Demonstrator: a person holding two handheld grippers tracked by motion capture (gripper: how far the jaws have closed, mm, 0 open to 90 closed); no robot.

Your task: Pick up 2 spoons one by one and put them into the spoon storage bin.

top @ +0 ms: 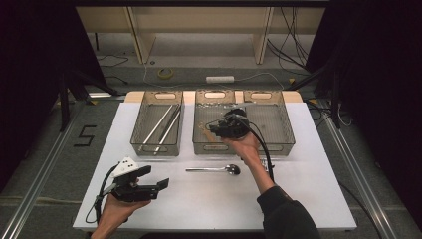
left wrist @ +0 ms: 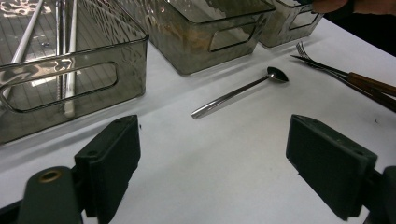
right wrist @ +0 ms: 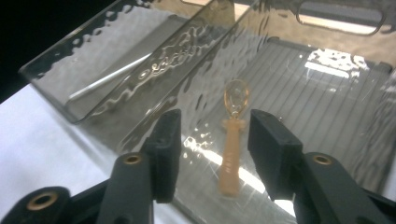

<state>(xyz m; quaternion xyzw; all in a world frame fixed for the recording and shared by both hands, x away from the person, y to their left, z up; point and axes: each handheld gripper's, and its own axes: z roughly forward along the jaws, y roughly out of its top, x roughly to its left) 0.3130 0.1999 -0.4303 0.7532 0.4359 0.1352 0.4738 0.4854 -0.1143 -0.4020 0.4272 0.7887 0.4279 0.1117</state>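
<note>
My right gripper (top: 213, 130) hangs over the middle smoked-plastic tray (top: 195, 119), held by a hand that reaches in from the right. In the right gripper view its jaws (right wrist: 212, 128) stand apart and empty. A small wooden-handled spoon (right wrist: 232, 156) lies on the tray floor below them, also seen from above as the wooden-handled spoon (top: 204, 133). My left gripper (top: 155, 178) rests low over the white table near the front left, open and empty (left wrist: 212, 135). A metal spoon (top: 214, 170) (left wrist: 238, 92) lies on the table in front of the trays.
The left tray (top: 135, 130) holds long metal rods (top: 161, 127) (left wrist: 70, 70). A third tray (top: 288, 130) adjoins the middle one on the right. A fork and wooden-handled cutlery (left wrist: 348, 77) lie on the table right of the metal spoon. Cables trail from both grippers.
</note>
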